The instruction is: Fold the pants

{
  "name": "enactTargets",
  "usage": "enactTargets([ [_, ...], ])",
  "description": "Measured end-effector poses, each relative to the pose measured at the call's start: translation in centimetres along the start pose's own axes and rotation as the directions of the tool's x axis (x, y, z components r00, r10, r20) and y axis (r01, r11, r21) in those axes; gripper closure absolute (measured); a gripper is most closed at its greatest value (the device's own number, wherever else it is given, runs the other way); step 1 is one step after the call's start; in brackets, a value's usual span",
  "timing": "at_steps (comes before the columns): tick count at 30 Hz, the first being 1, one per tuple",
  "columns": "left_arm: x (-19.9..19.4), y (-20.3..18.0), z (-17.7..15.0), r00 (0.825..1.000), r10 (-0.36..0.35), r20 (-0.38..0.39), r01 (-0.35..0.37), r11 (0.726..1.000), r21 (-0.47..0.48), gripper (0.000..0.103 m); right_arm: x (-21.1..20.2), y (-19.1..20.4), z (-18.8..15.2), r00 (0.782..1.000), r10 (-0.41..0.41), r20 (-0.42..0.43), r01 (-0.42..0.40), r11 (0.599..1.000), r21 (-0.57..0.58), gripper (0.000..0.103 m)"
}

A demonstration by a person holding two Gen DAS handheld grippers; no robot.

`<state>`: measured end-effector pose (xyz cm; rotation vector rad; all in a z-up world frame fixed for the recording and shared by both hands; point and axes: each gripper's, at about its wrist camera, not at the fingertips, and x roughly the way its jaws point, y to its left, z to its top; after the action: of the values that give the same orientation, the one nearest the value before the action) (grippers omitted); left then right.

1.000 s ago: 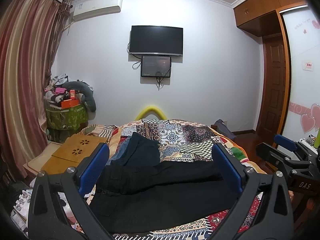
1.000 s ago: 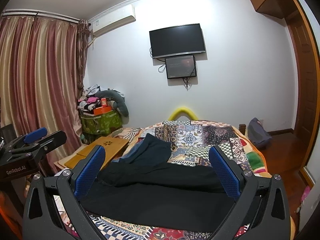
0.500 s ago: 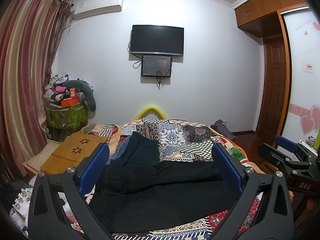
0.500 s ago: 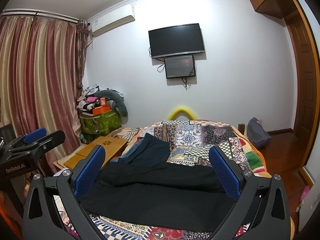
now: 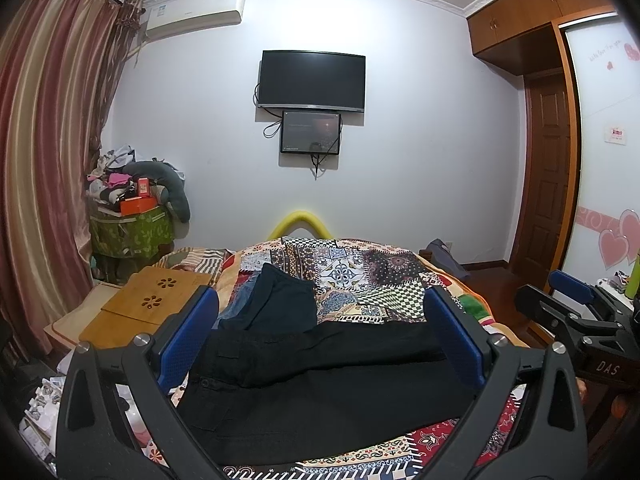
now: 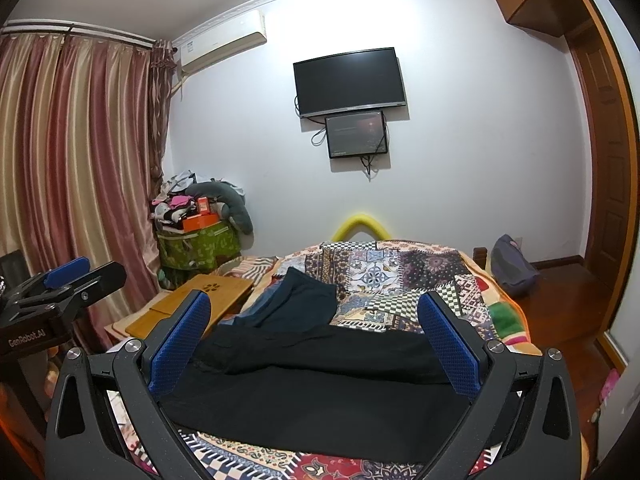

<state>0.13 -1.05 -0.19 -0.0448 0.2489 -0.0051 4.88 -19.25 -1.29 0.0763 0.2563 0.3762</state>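
Black pants (image 5: 320,384) lie spread flat across the near part of the bed, on a patchwork blanket (image 5: 360,272) with many colours. The waist with its button is toward the left, and the legs run to the right, one partly over the other. Just behind the pants, a dark navy garment (image 5: 280,300) lies on the blanket, and some blue denim (image 5: 236,304) shows at its left edge.

The left gripper (image 5: 320,336) hangs above the pants with its blue pads wide apart, and it holds nothing. The right gripper (image 6: 316,344) is in the same state, fully spread and empty, also above the pants.

Beside the bed on the left is a wooden lap table (image 5: 148,304). A television (image 5: 312,80) hangs on the far wall, with a smaller screen (image 5: 311,132) below it.
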Motion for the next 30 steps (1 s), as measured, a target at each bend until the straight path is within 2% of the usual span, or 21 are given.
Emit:
enactTargets([
  [21, 0.5, 0.2, -0.2, 1.0, -0.004, -0.015, 0.004, 1.0, -0.007, 0.0, 0.7, -0.4, -0.4, 1.0, -0.009, -0.017, 0.009, 1.0, 0.01, 0.0],
  [26, 2.2, 1.0, -0.1, 0.999, -0.018, -0.038, 0.017, 1.0, -0.016, 0.0, 2.1, -0.8, -0.6, 0.999, -0.014, -0.04, 0.014, 1.0, 0.003, 0.0],
  [30, 5.7, 2.3, 0.3, 0.997, -0.007, -0.077, 0.006, 1.0, -0.009, 0.0, 3.9, -1.5, -0.5, 0.998, -0.023, -0.054, 0.022, 1.0, -0.012, 0.0],
])
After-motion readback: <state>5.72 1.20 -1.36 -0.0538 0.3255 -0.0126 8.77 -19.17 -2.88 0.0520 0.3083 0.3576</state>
